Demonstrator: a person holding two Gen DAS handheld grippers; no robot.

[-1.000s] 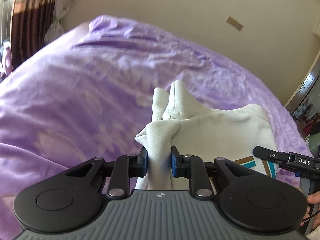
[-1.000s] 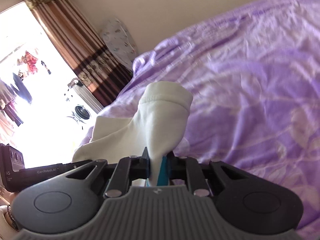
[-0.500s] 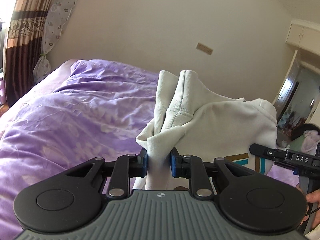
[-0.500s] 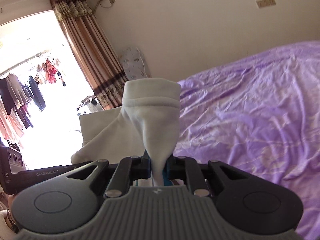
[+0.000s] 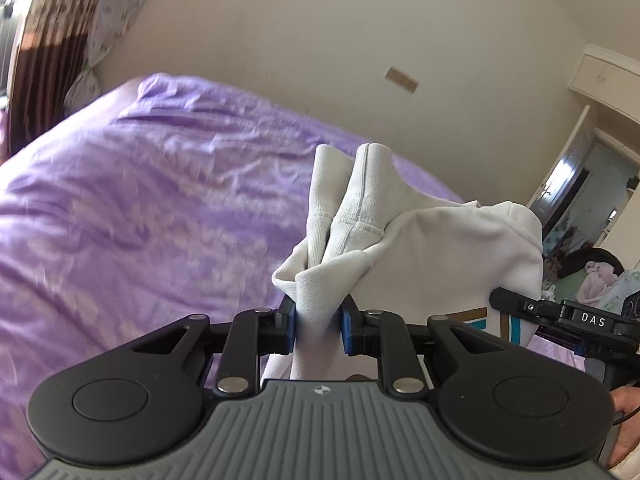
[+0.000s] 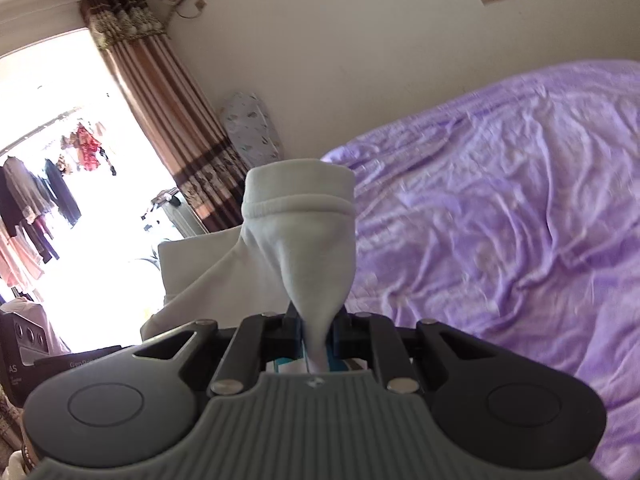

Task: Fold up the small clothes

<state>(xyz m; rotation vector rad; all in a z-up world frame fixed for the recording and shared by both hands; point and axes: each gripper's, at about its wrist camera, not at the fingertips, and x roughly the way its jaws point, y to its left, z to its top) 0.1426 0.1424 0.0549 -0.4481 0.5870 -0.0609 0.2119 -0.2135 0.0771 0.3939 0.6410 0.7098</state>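
1. White garment, a small cream top with teal and brown stripes near its hem, hangs in the air between the 2 grippers, above the purple bedspread.
2. Left gripper has its blue pads pinching a bunched fold of the cloth; a ribbed cuff stands up just beyond the jaws.
3. Right gripper is nearly closed on a thin twist of the same garment, with a hemmed end standing up past the fingertips.
4. Compared with 1 second ago, the cloth is off the bed: back then it lay against the bedspread, and now the wall, a doorway and a cupboard show behind it. Both grips are unchanged.
5. Compared with half a second ago, the left view sits a little lower again, with more bedspread filling it.
6. In the right view, a striped brown curtain frames a bright window, and a patterned pillow leans against the wall at the head of the bed.
7. In the left view, the other gripper's black body crosses the right edge, with a person's hand partly visible below it.
8. Nothing lies on the bedspread under the raised cloth in either view.
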